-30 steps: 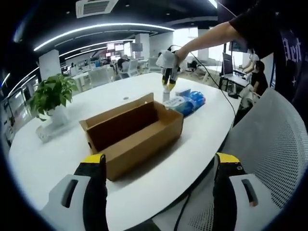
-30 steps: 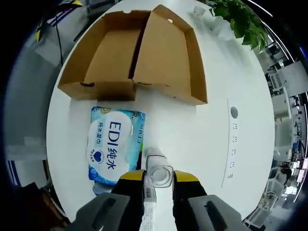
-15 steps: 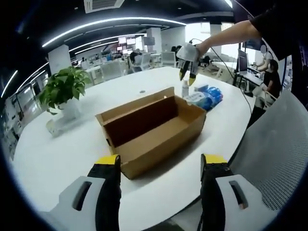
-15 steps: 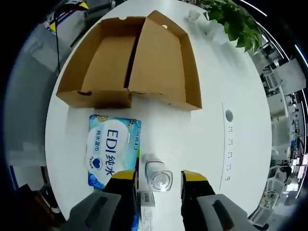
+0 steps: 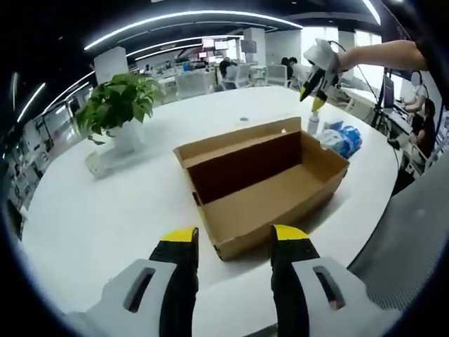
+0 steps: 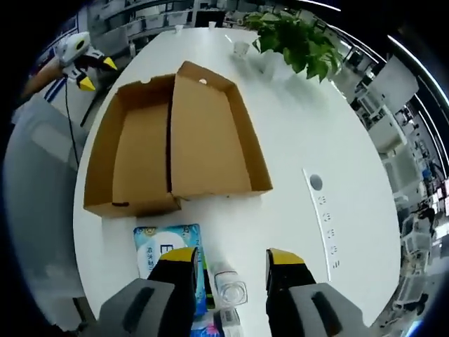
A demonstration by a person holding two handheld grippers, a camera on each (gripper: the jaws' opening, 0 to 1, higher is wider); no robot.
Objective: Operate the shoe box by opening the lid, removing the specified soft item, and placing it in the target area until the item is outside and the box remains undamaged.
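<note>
White and round, the desk (image 5: 98, 203) sits in an open office lit by long ceiling strips, with a potted plant (image 5: 119, 109) near its far edge. Nothing stands between either tool and the shoe box (image 5: 263, 175) — plain brown cardboard, open, its lid (image 6: 210, 133) folded back flat beside the empty tray. Just beside the box's short end lies a blue wet-wipes pack (image 6: 168, 256), and next to that a small clear bottle (image 6: 230, 288) stands upright. Left tool (image 5: 231, 246) hovers low before the box, jaws parted, holding nothing. Right tool (image 6: 231, 263) is raised above the bottle, jaws spread and empty — clear of it.
</note>
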